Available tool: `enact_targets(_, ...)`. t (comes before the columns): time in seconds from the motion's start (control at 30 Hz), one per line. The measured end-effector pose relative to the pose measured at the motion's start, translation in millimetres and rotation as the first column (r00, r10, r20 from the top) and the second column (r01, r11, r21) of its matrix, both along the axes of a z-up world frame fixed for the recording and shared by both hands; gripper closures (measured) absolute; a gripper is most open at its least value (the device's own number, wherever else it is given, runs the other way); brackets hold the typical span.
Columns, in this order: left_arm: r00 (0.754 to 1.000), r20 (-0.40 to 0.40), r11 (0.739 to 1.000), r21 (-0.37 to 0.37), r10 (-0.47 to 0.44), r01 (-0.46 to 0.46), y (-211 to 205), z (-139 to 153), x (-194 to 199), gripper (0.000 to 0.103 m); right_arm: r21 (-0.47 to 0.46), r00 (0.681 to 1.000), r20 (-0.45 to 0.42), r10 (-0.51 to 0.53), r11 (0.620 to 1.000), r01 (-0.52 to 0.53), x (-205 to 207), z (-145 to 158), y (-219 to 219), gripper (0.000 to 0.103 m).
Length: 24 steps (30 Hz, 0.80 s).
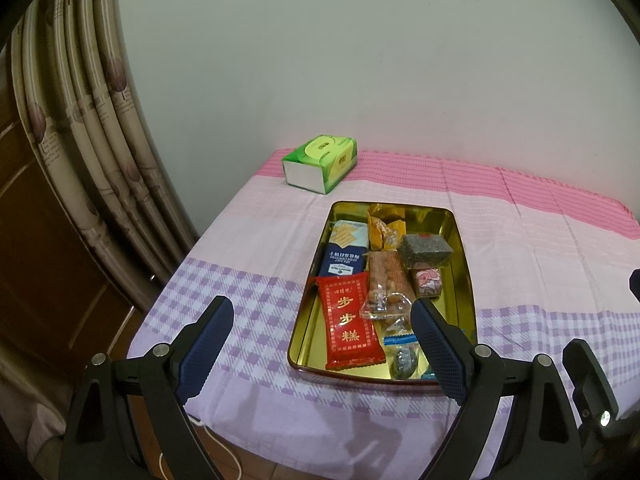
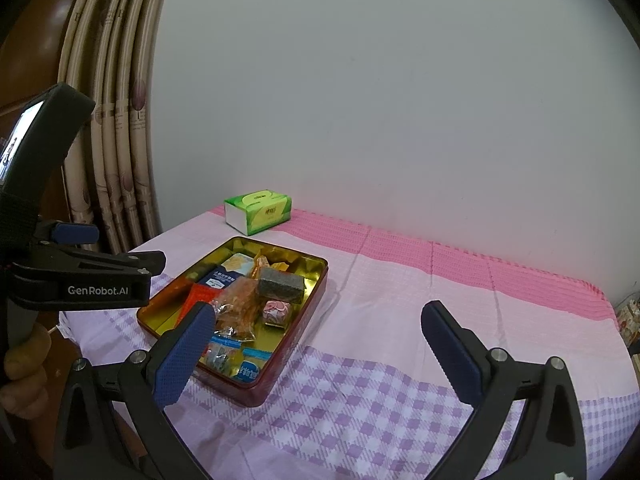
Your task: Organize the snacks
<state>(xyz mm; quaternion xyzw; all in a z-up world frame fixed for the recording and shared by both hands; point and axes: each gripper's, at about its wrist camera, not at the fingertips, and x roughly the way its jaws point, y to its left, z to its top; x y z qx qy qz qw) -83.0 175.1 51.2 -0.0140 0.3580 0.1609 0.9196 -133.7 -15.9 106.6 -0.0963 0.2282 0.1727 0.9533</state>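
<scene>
A gold-lined tin tray (image 1: 312, 320) (image 2: 308, 280) rests on the checked cloth and holds several wrapped snacks. Among them are a red packet (image 1: 348, 322), a blue biscuit pack (image 1: 345, 254), a clear bag of orange snacks (image 1: 386, 280) (image 2: 240, 306), a grey block (image 1: 425, 251) (image 2: 280, 285) and a pink-wrapped sweet (image 1: 428, 282) (image 2: 277, 311). My left gripper (image 1: 322, 316) hovers open over the tray's near end, nothing between its fingers. My right gripper (image 2: 318, 322) is open too, above the cloth just right of the tray. The left tool's body (image 2: 80, 276) shows at the left of the right wrist view.
A green tissue box (image 1: 320, 162) (image 2: 258, 210) stands at the table's far left corner near the wall. Curtains (image 1: 80, 140) hang left of the table beside a brown wooden door. The pink and purple cloth (image 2: 440, 320) stretches right of the tray.
</scene>
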Motion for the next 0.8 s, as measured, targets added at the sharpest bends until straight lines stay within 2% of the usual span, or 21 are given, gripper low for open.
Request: enact_targets(0.8,1.0,0.0,1.0,-0.002,0.013,-0.013,2.3,-1.4,-0.6,0.013,0.011,1.0,-0.005,-0.027,1.0,0.027,4.4,6.1,1.6,0.001)
